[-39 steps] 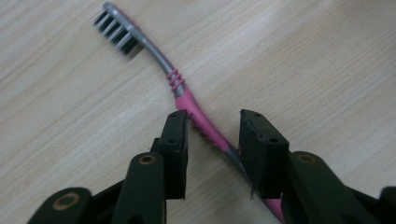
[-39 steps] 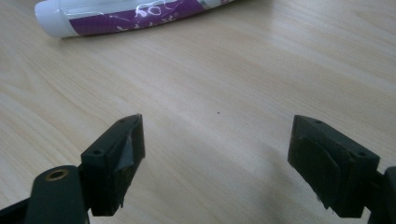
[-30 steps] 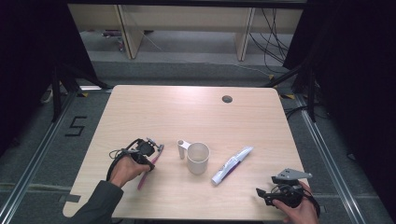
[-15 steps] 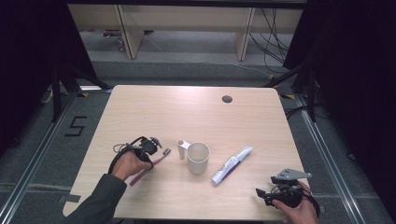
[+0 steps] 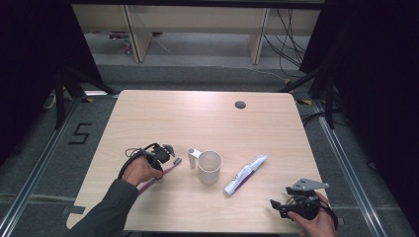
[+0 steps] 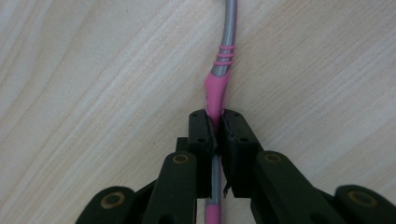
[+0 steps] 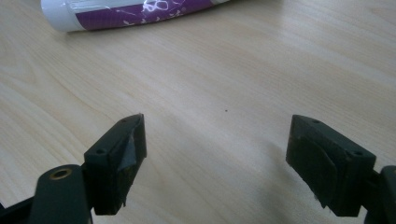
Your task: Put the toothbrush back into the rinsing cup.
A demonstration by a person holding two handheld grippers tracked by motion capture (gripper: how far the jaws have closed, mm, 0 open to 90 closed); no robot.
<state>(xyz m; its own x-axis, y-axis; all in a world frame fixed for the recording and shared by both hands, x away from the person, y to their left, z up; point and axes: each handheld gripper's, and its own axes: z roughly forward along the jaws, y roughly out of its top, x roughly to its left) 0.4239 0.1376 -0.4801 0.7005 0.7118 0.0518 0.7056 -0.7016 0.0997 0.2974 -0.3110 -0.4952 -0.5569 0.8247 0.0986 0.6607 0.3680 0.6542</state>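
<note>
A pink and grey toothbrush lies slanted on the wooden table, its head toward a white cup with a side handle. My left gripper is shut on the toothbrush; in the left gripper view the jaws pinch the pink handle low over the wood, and my left gripper has no gap. A white and purple toothpaste tube lies right of the cup. My right gripper rests near the front right edge, apart from the tube. In the right gripper view my right gripper is open over bare wood, with the tube farther off.
A round cable hole sits near the table's far edge. Dark floor, metal rails and shelving legs surround the table. The person's left sleeve comes in over the front left edge.
The left gripper has swung the toothbrush from a steep angle to a flatter slant, head toward the cup, and shifted slightly. The right gripper has stayed put.
</note>
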